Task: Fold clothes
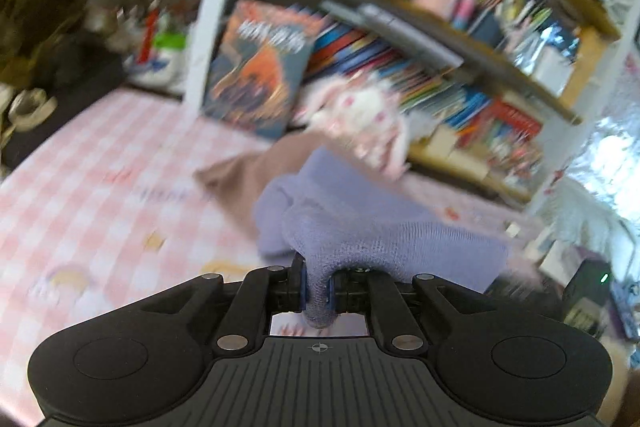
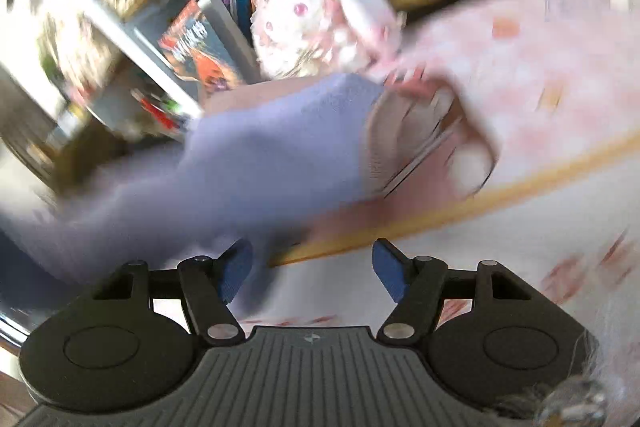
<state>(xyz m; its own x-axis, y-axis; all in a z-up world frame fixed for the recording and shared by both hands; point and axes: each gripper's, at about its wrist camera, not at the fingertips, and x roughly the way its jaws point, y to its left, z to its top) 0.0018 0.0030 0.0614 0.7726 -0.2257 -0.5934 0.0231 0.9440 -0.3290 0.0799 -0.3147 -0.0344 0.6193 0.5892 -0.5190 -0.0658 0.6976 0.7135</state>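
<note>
A lavender knitted garment (image 1: 360, 223) hangs bunched over the pink checked table (image 1: 100, 187). My left gripper (image 1: 317, 287) is shut on a pinched fold of it between the blue pads. In the right wrist view the same lavender garment (image 2: 260, 155) stretches from lower left toward the middle, heavily blurred. My right gripper (image 2: 312, 269) stands open, its blue pads wide apart; the cloth passes just past the left pad (image 2: 236, 269) and I cannot tell if it touches. A brown garment (image 1: 256, 171) lies on the table behind the lavender one.
A pink-and-white plush toy (image 1: 364, 119) sits by a bookshelf (image 1: 440, 39) packed with books at the table's far side. A large book (image 1: 260, 71) leans against a white post. The wooden table edge (image 2: 460, 203) runs across the right wrist view. Both views are motion-blurred.
</note>
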